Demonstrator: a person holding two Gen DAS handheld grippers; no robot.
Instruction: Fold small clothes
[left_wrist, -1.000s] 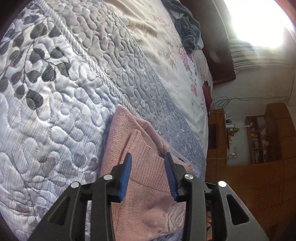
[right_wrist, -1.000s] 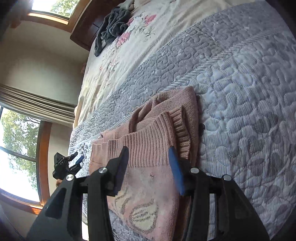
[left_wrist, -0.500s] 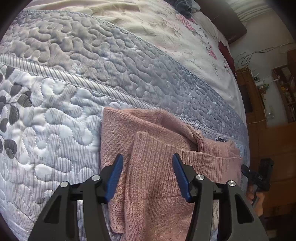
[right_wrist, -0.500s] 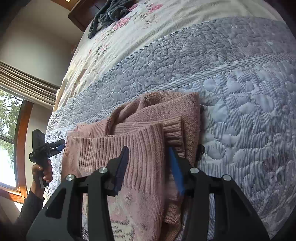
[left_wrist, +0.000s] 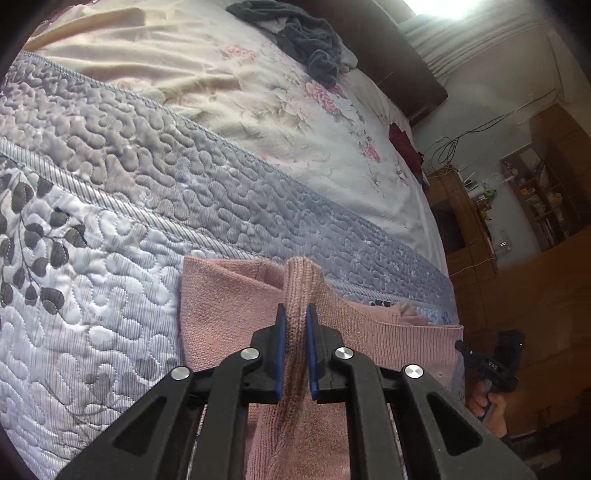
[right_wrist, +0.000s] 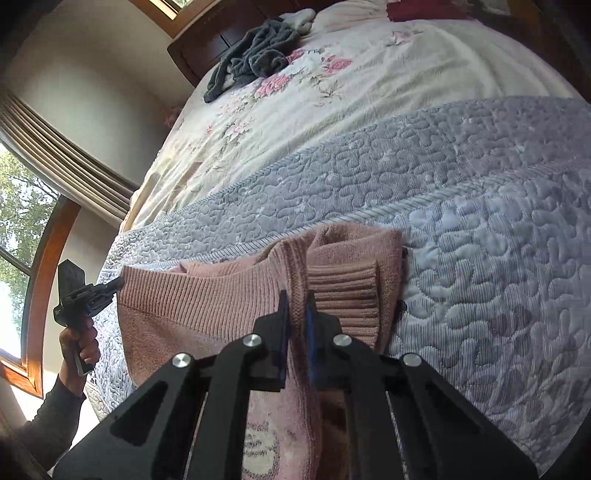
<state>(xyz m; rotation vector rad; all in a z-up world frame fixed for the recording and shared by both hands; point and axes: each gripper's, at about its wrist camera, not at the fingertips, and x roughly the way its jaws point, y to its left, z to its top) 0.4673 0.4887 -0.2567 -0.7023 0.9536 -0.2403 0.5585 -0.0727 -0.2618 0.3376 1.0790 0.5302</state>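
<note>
A small pink knitted sweater (left_wrist: 225, 306) lies partly folded on the grey quilted bedspread (left_wrist: 110, 229). My left gripper (left_wrist: 294, 314) is shut on a raised pinch of its ribbed hem, which bulges up between the blue pads. In the right wrist view the same pink sweater (right_wrist: 207, 299) shows its ribbed hem stretched sideways, and my right gripper (right_wrist: 295, 301) is shut on another fold of the hem. A pale printed design on the sweater shows beneath the right gripper. Each view shows the other gripper held in a hand at the sweater's far end.
Beyond the quilt lies a cream floral sheet (left_wrist: 280, 110) with a dark grey bundle of cloth (left_wrist: 306, 37) near the headboard. Wooden furniture (left_wrist: 517, 258) stands past the bed's right edge. A window and blinds (right_wrist: 44, 155) are at the left in the right wrist view.
Both grippers were open over the sweater's hem a second ago. Both have now closed on the hem and pinched it up into folds.
</note>
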